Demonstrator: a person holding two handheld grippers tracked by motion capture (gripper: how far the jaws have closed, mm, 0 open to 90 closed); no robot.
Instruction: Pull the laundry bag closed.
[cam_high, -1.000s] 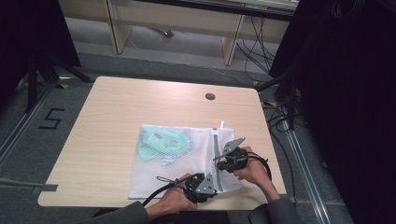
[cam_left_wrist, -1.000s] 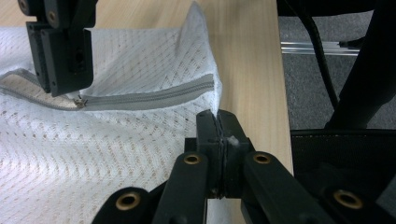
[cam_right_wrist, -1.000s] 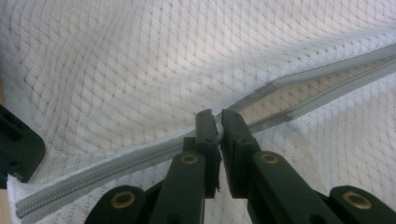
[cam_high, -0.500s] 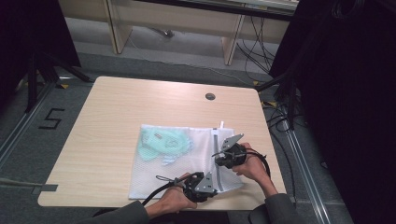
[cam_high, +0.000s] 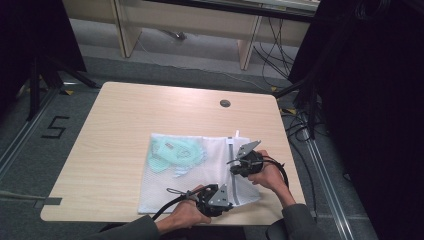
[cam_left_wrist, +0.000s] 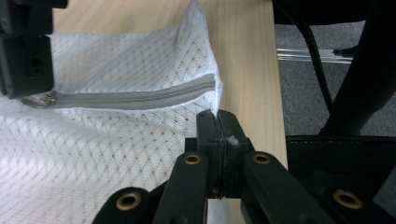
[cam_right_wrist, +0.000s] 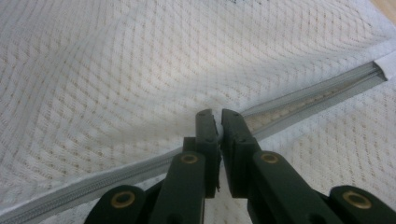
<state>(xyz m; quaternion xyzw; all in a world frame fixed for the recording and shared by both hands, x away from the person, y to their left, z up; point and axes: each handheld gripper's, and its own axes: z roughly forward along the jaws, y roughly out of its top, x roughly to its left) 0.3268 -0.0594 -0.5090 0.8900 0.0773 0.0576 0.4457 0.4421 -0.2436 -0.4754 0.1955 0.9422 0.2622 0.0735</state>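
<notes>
Here the wooden worktop (cam_high: 130, 125) carries a white mesh laundry bag (cam_high: 200, 175) lying flat at its near right, with a pale green garment (cam_high: 175, 152) inside toward the bag's far left. A grey zipper (cam_left_wrist: 135, 98) runs along the bag's right side. The right gripper (cam_right_wrist: 215, 122) has its jaws pinching the zipper pull partway along that line, while the left gripper (cam_left_wrist: 218, 126) has its jaws pressed together on the mesh at the bag's near right corner, just beside the zipper's end.
</notes>
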